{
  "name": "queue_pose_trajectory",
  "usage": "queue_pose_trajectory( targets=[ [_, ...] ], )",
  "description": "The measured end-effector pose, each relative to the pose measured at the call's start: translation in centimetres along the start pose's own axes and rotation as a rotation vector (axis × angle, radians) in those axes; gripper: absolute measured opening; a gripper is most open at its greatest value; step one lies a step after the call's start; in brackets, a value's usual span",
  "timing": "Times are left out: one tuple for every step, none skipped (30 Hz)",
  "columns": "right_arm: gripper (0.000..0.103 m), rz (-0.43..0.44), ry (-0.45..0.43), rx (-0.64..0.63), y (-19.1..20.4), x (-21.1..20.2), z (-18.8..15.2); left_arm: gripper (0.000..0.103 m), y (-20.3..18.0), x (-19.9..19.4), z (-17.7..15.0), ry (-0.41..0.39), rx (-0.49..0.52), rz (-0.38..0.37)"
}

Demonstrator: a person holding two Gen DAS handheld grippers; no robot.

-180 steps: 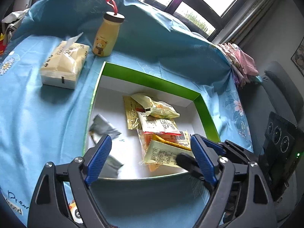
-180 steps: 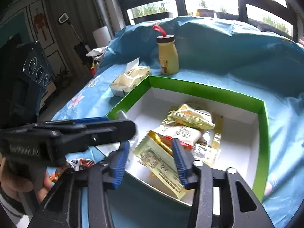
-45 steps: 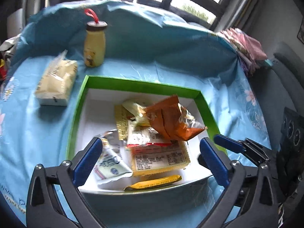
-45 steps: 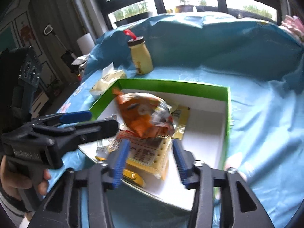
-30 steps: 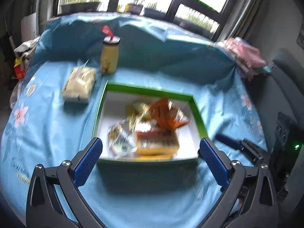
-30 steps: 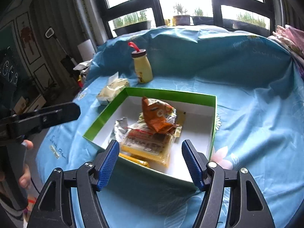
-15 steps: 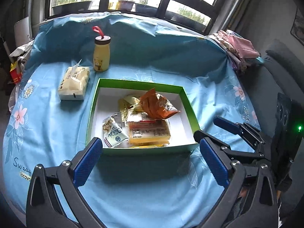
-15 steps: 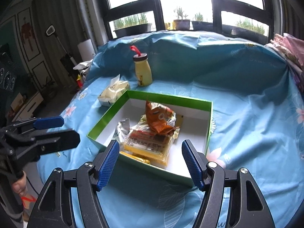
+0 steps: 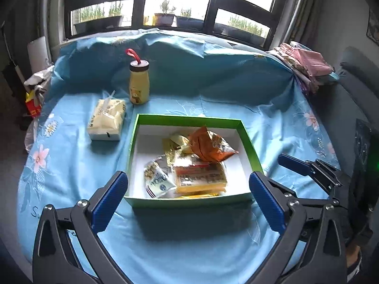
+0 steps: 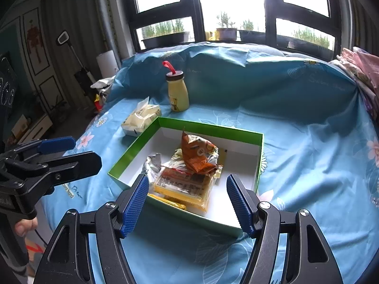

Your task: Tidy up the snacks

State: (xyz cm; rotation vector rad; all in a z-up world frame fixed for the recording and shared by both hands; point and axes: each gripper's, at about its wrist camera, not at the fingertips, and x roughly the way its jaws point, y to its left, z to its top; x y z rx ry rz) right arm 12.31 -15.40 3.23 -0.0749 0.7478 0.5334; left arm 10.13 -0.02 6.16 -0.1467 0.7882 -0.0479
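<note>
green-edged box [image 9: 191, 119] on the blue cloth [image 9: 71, 165] holds all snack packets [image 10: 189, 179] in a pile. left gripper [image 9: 187, 198] and right gripper [image 10: 187, 198] hang in front of it, jaws apart, empty. the packing seems finished; next maybe only tidy the pile.

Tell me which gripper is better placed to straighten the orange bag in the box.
Right, narrowly. The right gripper is open and empty, lined up with the orange bag over the box; the left gripper faces the other packets.

Snack packets [image 9: 189, 163] lie in the box [image 9: 189, 119]; bottle [image 9: 139, 84] and tissue pack [image 9: 106, 120] behind-left.
</note>
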Motion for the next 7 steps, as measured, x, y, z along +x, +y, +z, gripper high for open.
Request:
queue_pose_trajectory(
  targets=[
    [0.069, 0.002, -0.001, 0.000, 0.01, 0.00, 0.02, 0.103, 0.00, 0.03, 0.05, -0.006, 0.003, 0.008],
    [0.069, 0.004, -0.001, -0.001, 0.05, 0.07, 0.05, 0.103, 0.02, 0.00, 0.07, -0.012, 0.004, 0.012],
    [0.069, 0.003, -0.001, -0.002, 0.12, 0.09, 0.06, 0.103, -0.01, -0.04, 0.11, -0.019, 0.009, 0.016],
    [0.069, 0.003, -0.002, -0.003, 0.11, 0.09, 0.08, 0.103, -0.09, -0.08, 0.15, -0.024, 0.016, 0.022],
    [0.069, 0.002, -0.003, -0.004, 0.12, 0.10, 0.12, 0.103, -0.16, -0.12, 0.22, -0.035, 0.022, 0.038],
    [0.069, 0.003, -0.003, -0.004, 0.08, 0.13, 0.18, 0.103, -0.21, -0.14, 0.25, -0.042, 0.023, 0.051],
    [0.069, 0.004, -0.004, -0.003, 0.08, 0.11, 0.18, 0.103, -0.22, -0.09, 0.36, -0.044, 0.024, 0.059]
  ],
)
